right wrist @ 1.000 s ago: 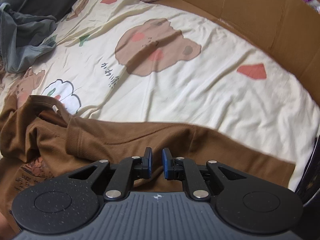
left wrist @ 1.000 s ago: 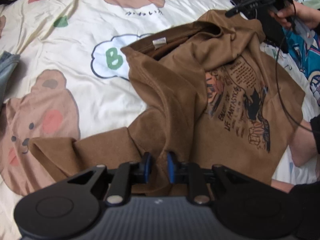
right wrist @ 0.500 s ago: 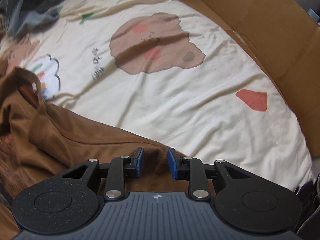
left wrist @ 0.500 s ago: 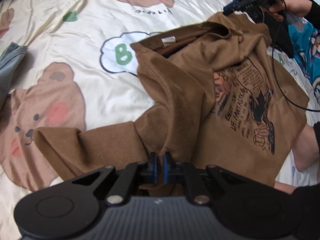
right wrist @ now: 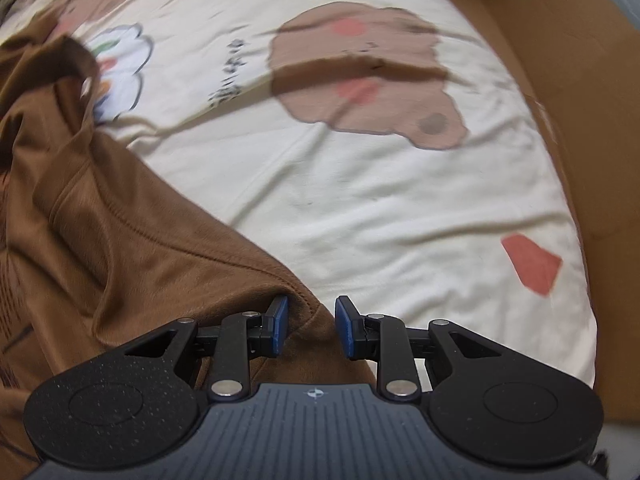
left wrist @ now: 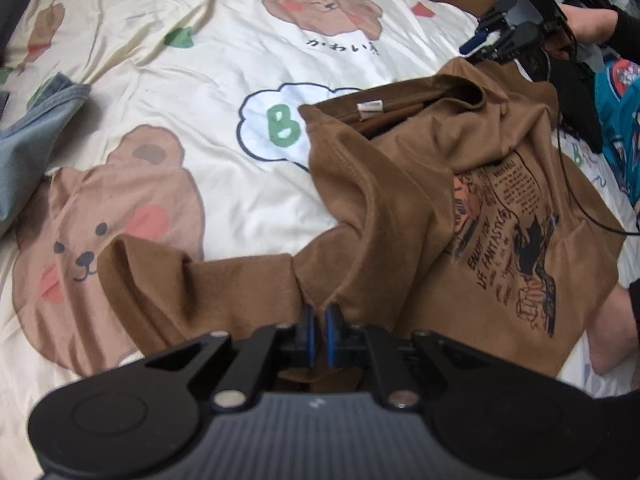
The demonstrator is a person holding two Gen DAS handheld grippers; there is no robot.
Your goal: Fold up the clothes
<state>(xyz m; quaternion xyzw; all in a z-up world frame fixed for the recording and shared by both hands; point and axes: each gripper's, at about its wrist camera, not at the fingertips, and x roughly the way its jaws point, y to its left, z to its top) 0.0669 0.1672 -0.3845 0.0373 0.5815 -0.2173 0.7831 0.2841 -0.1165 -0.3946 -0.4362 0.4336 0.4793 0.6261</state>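
Left tongs (left wrist: 319,334) pinched on brown T-shirt (left wrist: 400,216), right tongs (right wrist: 311,330) agape over its blurred hem.

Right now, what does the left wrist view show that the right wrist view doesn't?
Only the left wrist view shows the brown shirt's printed graphic, its neck label, and the left tongs shut on a fold. Only the right wrist view shows the right tongs open over the shirt's edge. Both show the shirt and the bear bedsheet.
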